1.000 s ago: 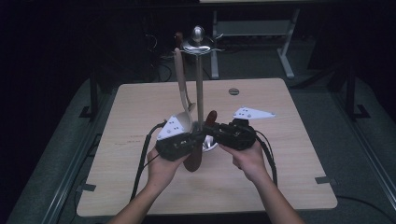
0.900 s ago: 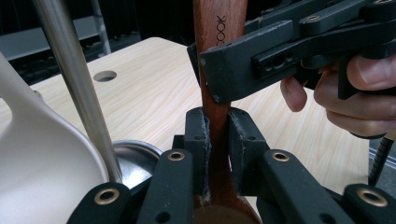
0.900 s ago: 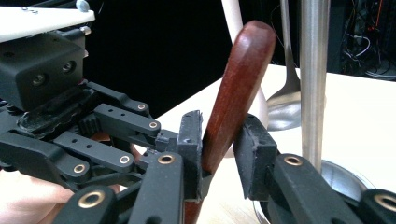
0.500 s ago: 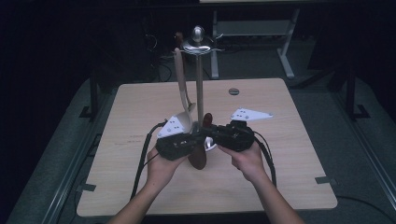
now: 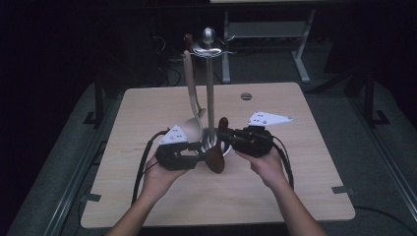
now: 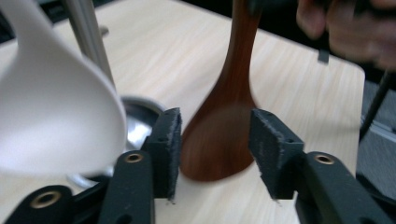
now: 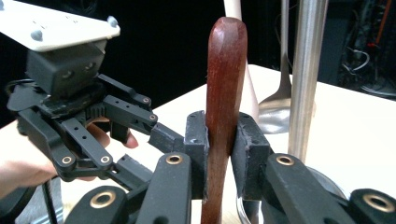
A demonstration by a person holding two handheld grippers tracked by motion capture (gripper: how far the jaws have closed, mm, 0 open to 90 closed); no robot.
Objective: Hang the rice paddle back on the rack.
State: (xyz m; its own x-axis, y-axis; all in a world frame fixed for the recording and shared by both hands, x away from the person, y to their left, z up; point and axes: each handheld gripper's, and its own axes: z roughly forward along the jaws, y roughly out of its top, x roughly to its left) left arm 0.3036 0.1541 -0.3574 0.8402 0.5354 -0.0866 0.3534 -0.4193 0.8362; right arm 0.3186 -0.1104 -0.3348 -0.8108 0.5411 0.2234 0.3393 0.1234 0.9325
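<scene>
A dark brown wooden spoon (image 5: 215, 160) stands almost upright at the foot of a metal utensil stand (image 5: 210, 93), bowl down. My right gripper (image 5: 225, 135) is shut on its handle (image 7: 226, 60), pads pressing both sides (image 7: 219, 135). My left gripper (image 5: 204, 152) sits low at the spoon's bowl (image 6: 215, 154). Its jaws have just been opening and now stand open (image 6: 214, 140), with the bowl between the pads and a little blurred. A white spoon (image 5: 192, 125) hangs from the stand, and its bowl (image 6: 56, 116) sits right beside my left jaw.
The stand's round metal base (image 6: 140, 121) rests on the light wooden table (image 5: 295, 187), pole (image 7: 306, 70) close to my right jaw. A metal spoon (image 7: 275, 107) hangs behind the pole. A small round disc (image 5: 246, 96) lies at the table's far side.
The left gripper's jaws have spread apart around the wooden spoon's bowl. Both hands have stayed in place, and the right gripper keeps its hold on the handle.
</scene>
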